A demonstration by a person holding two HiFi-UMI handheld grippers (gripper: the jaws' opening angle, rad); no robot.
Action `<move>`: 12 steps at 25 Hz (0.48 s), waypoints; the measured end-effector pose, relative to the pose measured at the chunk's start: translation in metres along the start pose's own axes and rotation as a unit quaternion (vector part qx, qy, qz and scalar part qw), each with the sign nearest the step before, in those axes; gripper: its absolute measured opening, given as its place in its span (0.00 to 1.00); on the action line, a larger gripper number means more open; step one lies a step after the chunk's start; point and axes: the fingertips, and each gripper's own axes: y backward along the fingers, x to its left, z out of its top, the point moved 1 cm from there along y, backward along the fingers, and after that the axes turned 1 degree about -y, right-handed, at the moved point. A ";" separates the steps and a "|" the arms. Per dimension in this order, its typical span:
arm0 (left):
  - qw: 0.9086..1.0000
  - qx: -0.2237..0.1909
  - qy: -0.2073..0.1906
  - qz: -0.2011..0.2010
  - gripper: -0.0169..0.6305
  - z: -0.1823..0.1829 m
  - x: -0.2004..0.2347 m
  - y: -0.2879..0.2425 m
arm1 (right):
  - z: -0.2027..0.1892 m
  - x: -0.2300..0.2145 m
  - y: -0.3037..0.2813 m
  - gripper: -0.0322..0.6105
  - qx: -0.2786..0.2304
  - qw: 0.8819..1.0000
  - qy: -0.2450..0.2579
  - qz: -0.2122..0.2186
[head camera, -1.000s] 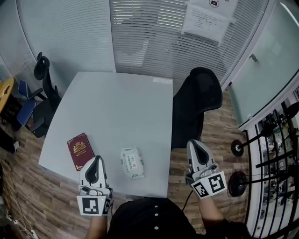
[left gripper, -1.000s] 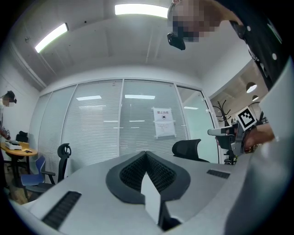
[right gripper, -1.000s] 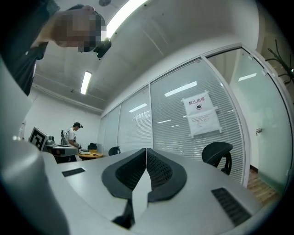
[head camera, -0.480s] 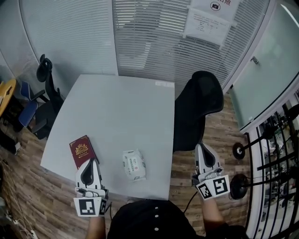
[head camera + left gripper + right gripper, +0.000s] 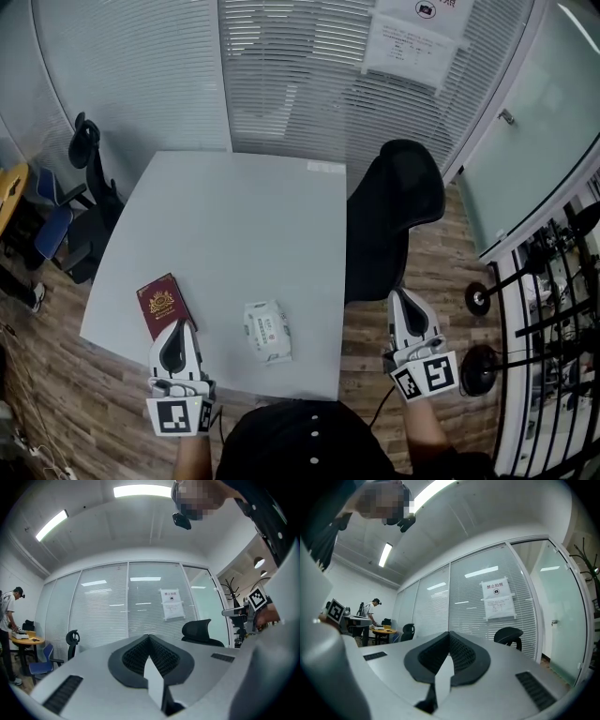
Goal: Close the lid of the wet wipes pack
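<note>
**A:** Where's the wet wipes pack (image 5: 266, 330)?

**B:** Flat on the table (image 5: 234, 225), near its front edge, right of a red booklet (image 5: 161, 305), between my left gripper (image 5: 175, 328) and right gripper (image 5: 405, 297).

**A:** Holding anything?

**B:** No. Jaws pressed together on all 2, nothing between them, neither touching the pack.

The table (image 5: 234, 216) is lying open beyond the wet wipes pack (image 5: 266, 330) and to its right, giving broad passage. A red booklet (image 5: 161, 305) is sitting apart on its left. A black chair (image 5: 398, 211) is crowding the table's right edge, possibly touching it.
</note>
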 end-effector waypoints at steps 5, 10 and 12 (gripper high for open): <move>1.000 -0.004 -0.004 -0.006 0.05 0.001 -0.005 -0.003 | -0.002 -0.002 0.001 0.09 0.002 1.000 -0.001 -0.001; 1.000 -0.002 -0.002 -0.006 0.05 0.002 -0.006 -0.002 | -0.005 0.000 -0.001 0.09 0.008 1.000 -0.001 0.003; 1.000 0.000 -0.002 -0.007 0.05 0.002 -0.006 -0.002 | -0.007 0.002 -0.003 0.09 0.010 1.000 0.001 0.005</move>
